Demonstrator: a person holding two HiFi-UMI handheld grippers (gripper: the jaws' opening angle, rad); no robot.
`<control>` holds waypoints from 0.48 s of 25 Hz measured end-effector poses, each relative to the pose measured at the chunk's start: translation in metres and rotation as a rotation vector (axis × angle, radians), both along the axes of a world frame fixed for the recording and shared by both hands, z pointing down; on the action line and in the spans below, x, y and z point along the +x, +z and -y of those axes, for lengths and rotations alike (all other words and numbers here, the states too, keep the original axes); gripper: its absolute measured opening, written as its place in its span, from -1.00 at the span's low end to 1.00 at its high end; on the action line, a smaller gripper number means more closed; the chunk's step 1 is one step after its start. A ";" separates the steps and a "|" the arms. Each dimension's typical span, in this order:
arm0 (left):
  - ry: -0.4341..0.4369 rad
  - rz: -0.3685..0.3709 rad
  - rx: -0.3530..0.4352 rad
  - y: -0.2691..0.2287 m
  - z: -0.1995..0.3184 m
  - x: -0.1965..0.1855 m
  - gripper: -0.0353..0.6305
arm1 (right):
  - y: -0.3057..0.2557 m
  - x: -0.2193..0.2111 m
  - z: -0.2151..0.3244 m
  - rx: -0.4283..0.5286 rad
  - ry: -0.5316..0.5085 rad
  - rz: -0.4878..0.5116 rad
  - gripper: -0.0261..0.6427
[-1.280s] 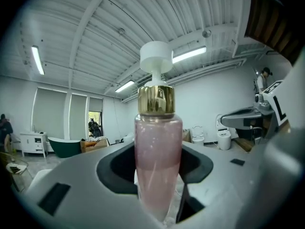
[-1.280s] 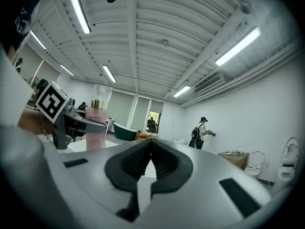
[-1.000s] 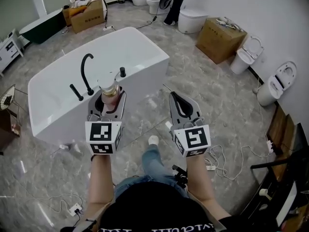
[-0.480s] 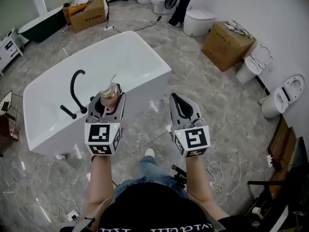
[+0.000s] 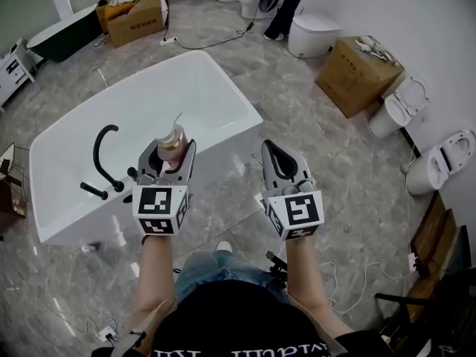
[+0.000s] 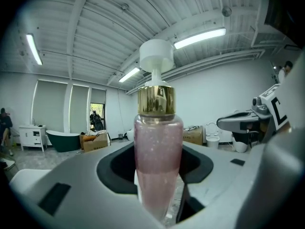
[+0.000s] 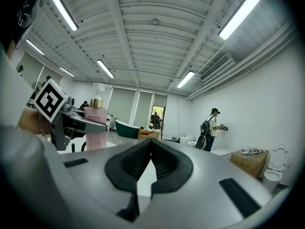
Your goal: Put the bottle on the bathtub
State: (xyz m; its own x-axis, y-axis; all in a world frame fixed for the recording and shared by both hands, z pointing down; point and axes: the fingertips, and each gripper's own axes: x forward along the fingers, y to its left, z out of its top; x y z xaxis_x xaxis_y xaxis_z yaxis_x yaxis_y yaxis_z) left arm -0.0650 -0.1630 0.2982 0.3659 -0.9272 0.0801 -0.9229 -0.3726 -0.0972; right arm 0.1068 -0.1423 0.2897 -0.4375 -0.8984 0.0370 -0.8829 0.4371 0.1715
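Observation:
A pink pump bottle (image 5: 172,144) with a gold collar and white pump head stands upright between the jaws of my left gripper (image 5: 172,155), which is shut on it. The left gripper view shows the bottle (image 6: 157,166) close up, filling the gap between the jaws. The white bathtub (image 5: 193,103) with its black arched tap (image 5: 102,157) lies ahead and to the left; the bottle hangs over the tub's near rim. My right gripper (image 5: 279,161) is shut and holds nothing, above the floor right of the tub. The bottle (image 7: 96,125) also appears at left in the right gripper view.
A cardboard box (image 5: 368,65) and several white toilets (image 5: 398,108) line the right wall. Another box (image 5: 137,17) and a dark green tub (image 5: 59,39) stand at the back left. A person (image 7: 209,128) stands at the far wall. Cables (image 5: 357,296) trail across the marble floor.
The view has shifted: the bathtub and its tap have slid left and down in the head view. Both grippers keep their places, the left still holding the bottle.

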 end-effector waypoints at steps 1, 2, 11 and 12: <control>0.002 -0.001 -0.005 0.002 0.006 0.003 -0.24 | 0.002 0.001 0.006 -0.007 -0.004 -0.003 -0.88; 0.004 -0.002 -0.011 0.005 0.012 0.006 -0.24 | 0.005 0.002 0.010 -0.013 -0.006 -0.006 -0.88; 0.044 0.008 -0.065 0.030 0.050 0.033 -0.24 | 0.024 0.027 0.033 -0.050 0.035 -0.024 -0.88; 0.048 0.009 -0.070 0.032 0.054 0.036 -0.24 | 0.027 0.029 0.036 -0.055 0.039 -0.023 -0.88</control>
State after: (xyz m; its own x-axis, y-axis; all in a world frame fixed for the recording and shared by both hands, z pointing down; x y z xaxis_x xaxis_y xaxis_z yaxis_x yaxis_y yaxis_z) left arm -0.0288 -0.2173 0.3306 0.4087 -0.9007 0.1475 -0.9030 -0.4225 -0.0777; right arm 0.1361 -0.1779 0.3163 -0.4003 -0.9113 0.0963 -0.8957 0.4113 0.1688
